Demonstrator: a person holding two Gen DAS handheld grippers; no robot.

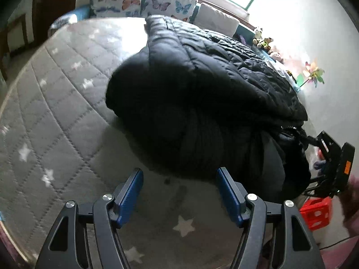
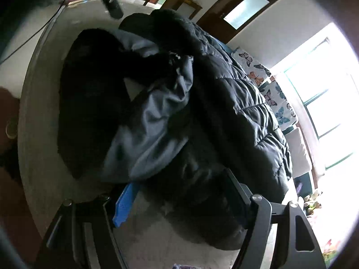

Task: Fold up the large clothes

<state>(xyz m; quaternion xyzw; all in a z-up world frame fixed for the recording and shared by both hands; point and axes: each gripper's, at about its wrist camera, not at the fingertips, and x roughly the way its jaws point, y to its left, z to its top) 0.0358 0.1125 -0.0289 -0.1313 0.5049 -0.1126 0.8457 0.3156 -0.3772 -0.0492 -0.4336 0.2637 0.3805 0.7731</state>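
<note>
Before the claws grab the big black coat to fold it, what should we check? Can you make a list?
1. Left claw open and empty: ok.
2. Right claw open: ok; coat cloth sits between its pads, but whether they pinch it: cannot tell.
3. Black coat all on the grey star bedspread: ok.
4. Coat lying flat: not ok, it is bunched, grey lining showing.
5. Sleeves found: cannot tell.

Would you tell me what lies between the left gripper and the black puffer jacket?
Only bare star-quilted mattress, seen in the left wrist view, separates the left gripper from the black puffer jacket.
</note>
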